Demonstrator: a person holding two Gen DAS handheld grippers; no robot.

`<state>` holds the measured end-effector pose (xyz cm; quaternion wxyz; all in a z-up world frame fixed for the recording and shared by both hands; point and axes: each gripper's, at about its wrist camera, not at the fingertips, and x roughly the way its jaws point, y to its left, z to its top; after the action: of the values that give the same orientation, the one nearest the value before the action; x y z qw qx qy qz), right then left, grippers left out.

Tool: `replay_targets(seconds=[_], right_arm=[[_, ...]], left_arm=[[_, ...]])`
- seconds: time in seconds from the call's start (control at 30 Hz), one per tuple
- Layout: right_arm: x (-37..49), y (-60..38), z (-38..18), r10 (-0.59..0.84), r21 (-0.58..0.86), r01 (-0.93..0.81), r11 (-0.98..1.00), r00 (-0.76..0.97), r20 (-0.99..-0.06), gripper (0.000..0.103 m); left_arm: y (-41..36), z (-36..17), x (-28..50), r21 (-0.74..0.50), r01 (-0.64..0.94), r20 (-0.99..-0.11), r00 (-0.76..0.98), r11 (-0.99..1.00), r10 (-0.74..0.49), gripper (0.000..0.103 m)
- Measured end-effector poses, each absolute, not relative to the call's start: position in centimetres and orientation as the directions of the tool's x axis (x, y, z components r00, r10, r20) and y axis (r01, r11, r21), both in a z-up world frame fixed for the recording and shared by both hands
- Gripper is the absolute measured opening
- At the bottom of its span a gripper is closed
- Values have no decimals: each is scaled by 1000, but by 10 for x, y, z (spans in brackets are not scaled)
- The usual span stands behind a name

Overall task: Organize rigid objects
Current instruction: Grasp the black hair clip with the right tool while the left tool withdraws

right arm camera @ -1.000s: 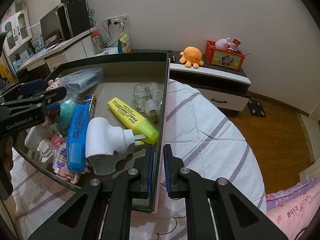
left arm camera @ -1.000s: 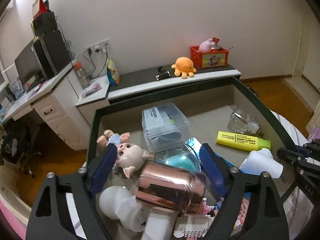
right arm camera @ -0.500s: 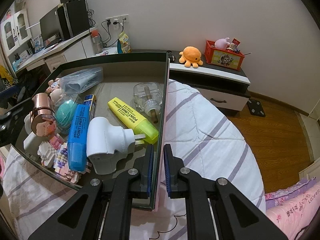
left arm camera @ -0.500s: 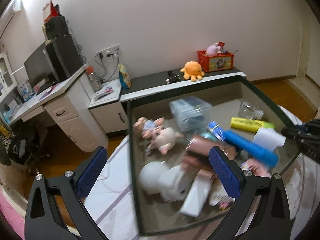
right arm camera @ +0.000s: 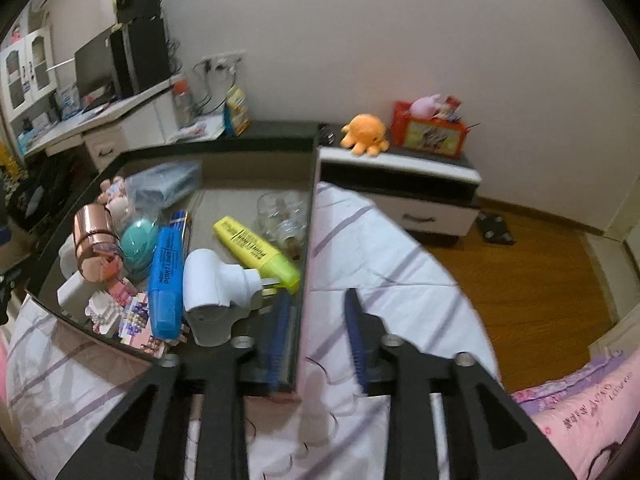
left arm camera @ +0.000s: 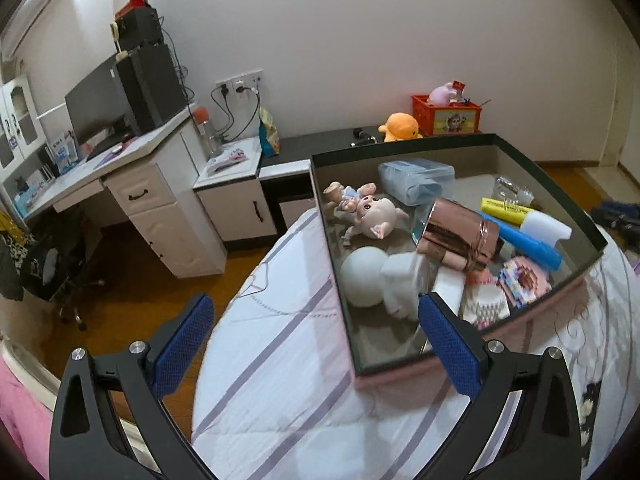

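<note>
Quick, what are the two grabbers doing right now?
Left gripper: wide open, empty.
Right gripper: just opened, astride the box wall, holding nothing.

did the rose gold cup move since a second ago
Yes. A second ago it sat between the left tongs, above the tray. Now the rose gold cup lies in the tray beside the teal ball, and those tongs stand open and empty.
</note>
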<state>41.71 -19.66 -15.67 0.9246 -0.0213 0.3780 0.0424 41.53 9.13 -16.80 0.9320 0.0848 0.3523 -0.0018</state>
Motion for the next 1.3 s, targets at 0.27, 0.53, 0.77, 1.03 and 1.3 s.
replay_targets(seconds=[0.27,0.53,0.77,1.03,1.3], right_arm=[[334,-183,-134,44,-17,-70,997,777,-628,50],[266,-150,-155,106,58,-91,994,749,-654,56],[247,-125,-198,124,69,-109,992,651,-749,56],[271,-133,-219,159,102,-128,987,618,-770,27],[291,-182,-215,109,70,-87,994,633,-766,18]], left_arm=[[112,-162,349,67,50,-627,779,997,3,103],[107,-172,286,5,65,-621,782,998,-47,103],[100,-179,258,-21,89,-638,766,996,-82,103],[108,-176,270,10,34,-642,766,999,-20,103],[99,-180,319,18,16,-661,750,1000,0,103]])
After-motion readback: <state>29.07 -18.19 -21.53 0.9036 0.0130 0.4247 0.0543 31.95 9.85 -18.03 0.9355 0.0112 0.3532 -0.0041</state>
